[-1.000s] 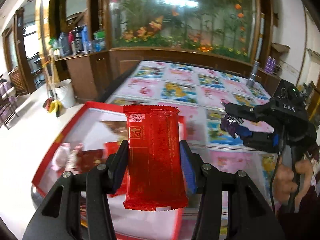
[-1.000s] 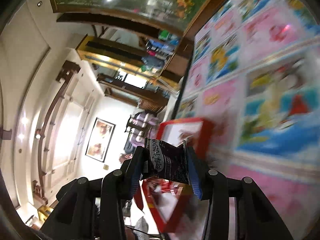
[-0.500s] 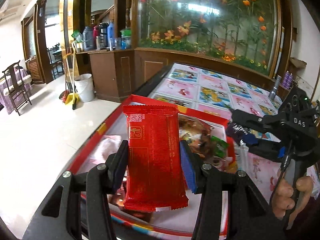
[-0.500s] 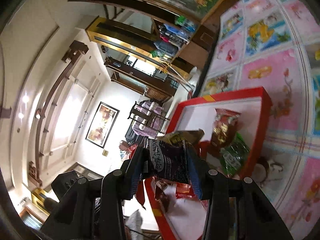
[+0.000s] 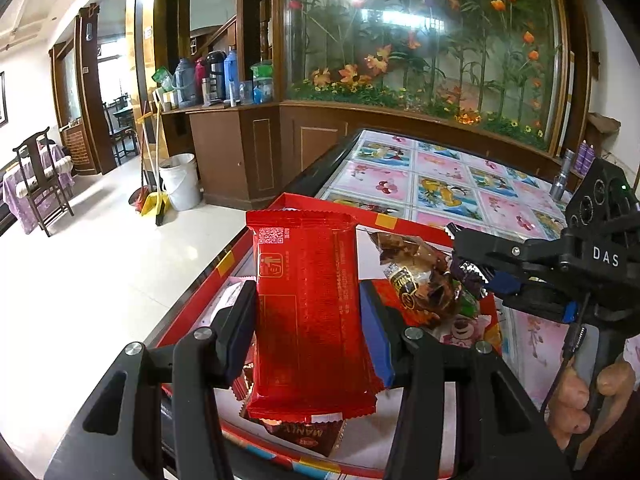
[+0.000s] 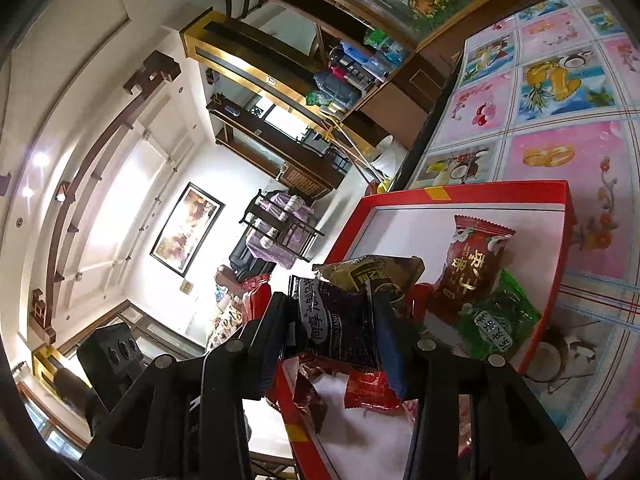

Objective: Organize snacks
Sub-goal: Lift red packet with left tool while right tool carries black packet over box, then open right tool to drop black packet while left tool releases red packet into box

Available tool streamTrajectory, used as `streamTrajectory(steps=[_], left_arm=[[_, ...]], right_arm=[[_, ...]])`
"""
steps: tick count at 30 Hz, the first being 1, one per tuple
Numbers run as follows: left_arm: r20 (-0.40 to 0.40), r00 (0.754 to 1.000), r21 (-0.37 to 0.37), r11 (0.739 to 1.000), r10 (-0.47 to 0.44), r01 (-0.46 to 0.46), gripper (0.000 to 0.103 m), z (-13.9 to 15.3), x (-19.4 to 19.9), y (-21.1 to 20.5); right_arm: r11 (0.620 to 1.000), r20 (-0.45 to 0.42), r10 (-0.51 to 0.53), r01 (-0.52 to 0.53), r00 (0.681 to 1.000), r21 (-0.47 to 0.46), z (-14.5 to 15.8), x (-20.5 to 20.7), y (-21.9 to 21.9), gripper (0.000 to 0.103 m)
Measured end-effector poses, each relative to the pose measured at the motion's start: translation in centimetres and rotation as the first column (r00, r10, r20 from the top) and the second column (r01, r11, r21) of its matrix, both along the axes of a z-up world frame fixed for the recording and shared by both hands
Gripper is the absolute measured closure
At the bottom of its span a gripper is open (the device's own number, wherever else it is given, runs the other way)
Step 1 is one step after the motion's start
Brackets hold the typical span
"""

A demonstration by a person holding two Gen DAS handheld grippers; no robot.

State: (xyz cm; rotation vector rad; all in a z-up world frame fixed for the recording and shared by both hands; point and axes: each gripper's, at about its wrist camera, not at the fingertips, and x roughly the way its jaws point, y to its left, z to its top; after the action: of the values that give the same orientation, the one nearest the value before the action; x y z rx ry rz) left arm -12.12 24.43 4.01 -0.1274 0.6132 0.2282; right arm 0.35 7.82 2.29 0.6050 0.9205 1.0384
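Observation:
My left gripper [image 5: 308,336] is shut on a long red snack packet [image 5: 310,312], held upright over the near part of a red-rimmed tray [image 5: 280,204]. My right gripper [image 6: 334,332] is shut on a dark purple snack packet [image 6: 340,324] above the same tray [image 6: 500,190]. In the left wrist view the right gripper [image 5: 476,276] reaches in from the right over a heap of wrapped snacks [image 5: 424,276]. A red-brown packet [image 6: 476,264], a green packet [image 6: 500,320] and a gold-brown packet [image 6: 376,270] lie in the tray.
The tray sits at the corner of a table with a pink and blue picture cloth [image 5: 440,184]. Past the table edge lies pale floor [image 5: 100,264] with a white bucket [image 5: 180,186] and a chair [image 5: 38,184]. A hand [image 5: 576,400] grips the right tool.
Both grippers swung left from over the patterned cloth to above the red tray, each still gripping its packet. The right gripper rolled as it came.

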Motion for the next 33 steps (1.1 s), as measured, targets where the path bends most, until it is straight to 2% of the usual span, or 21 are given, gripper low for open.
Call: streamTrajectory(steps=[16,25,31,33], left_arm=[[-0.024,1.0,0.012,1.0,0.003,-0.003,0.055,-0.7,1.0,-0.1],[-0.038,0.999,0.017,1.0,0.007,-0.006,0.055,-1.3,2.0,0.4],[-0.052,0.999,0.028,1.0,0.014,-0.013,0.054,-1.6,2.5,0.3],[-0.053,0.998,0.05,0.998,0.028,-0.025,0.055,-1.5,2.5,0.3]], right_arm=[[0.999,0.018,-0.02,0.021,1.0,-0.028,0.4,0.1,0.8,0.058],[0.995,0.055,-0.014,0.019,0.998,-0.101,0.2,0.3,2.2,0.058],[0.989,0.088,-0.029,0.042,0.996,-0.144,0.4,0.3,2.2,0.054],[0.988,0.095,-0.036,0.05,0.995,-0.149,0.5,0.3,2.1,0.049]])
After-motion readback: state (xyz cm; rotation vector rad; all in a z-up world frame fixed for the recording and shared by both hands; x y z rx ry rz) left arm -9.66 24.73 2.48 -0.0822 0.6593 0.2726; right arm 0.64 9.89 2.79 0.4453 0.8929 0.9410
